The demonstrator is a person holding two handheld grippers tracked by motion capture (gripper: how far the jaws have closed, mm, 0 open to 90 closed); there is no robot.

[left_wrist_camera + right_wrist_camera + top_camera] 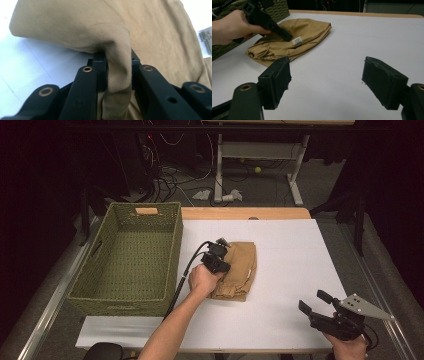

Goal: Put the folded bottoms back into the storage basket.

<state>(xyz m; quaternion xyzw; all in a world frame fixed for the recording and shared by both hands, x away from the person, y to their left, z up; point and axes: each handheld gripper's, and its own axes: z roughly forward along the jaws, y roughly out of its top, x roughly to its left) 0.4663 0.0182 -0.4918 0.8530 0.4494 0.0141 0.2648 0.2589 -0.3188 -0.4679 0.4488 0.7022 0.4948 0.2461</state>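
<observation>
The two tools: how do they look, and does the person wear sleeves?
Both are black. The left tool trails a black cable and has brass-coloured rivets on its links. The right tool has flat dark pads and carries a grey three-cornered plate with small holes. The left forearm is bare, without a sleeve.

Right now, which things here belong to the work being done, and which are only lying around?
In the job:
- tan folded garment, a fold pinched in the left gripper
- green woven basket beside it, a likely destination
- right gripper, open, waiting over the white table

Lying about:
- cables on the floor
- small yellow ball under the far desk
</observation>
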